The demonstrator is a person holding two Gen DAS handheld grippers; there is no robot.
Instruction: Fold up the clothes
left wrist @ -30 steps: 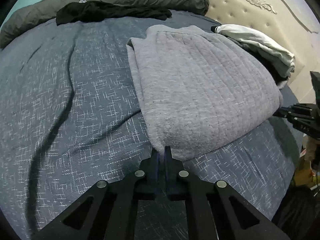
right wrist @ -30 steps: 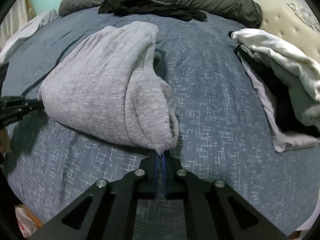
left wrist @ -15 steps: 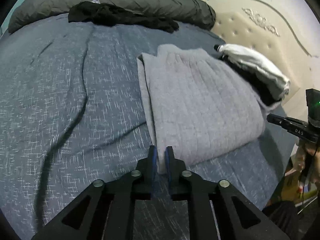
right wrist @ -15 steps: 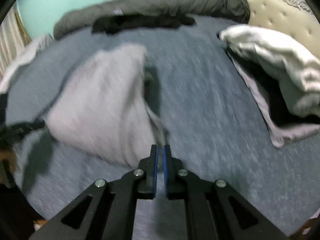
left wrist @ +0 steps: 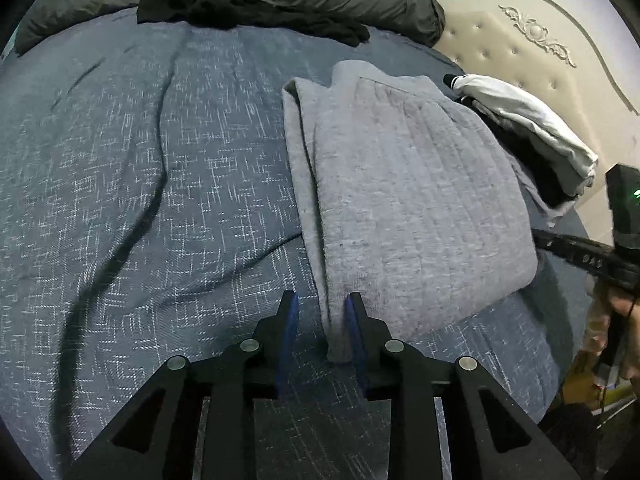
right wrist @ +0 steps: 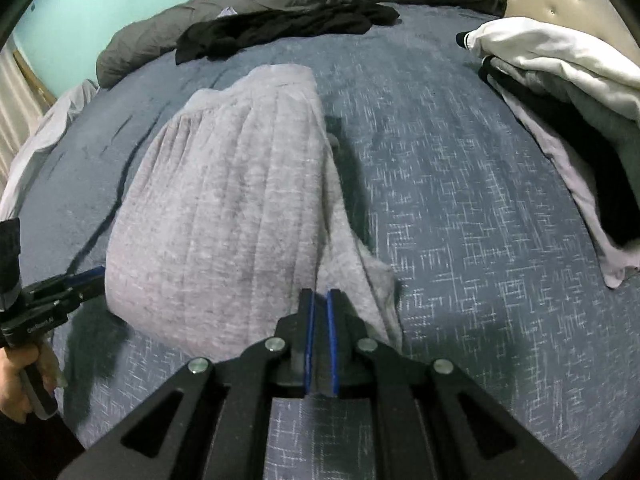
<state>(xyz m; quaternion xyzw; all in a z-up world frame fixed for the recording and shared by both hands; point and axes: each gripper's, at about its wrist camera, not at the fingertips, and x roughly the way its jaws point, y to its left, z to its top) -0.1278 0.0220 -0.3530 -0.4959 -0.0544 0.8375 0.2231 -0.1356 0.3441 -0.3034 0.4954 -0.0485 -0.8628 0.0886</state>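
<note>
Jaws of left gripper [left wrist: 321, 305] just parted off grey garment [left wrist: 404, 208] corner, right gripper [right wrist: 320, 300] jaws clamped on its edge

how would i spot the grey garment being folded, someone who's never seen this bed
Start at the blue-grey bedspread below the cream headboard. In its middle lies the folded grey ribbed garment. It alone is pale grey: the rumpled black clothing lies farther back, the white-topped pile beside the headboard.

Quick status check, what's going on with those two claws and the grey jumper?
Left gripper just opened, folded grey knit sweater edge loose between jaws. Right gripper shut on its corner. Nothing in the way.
</note>
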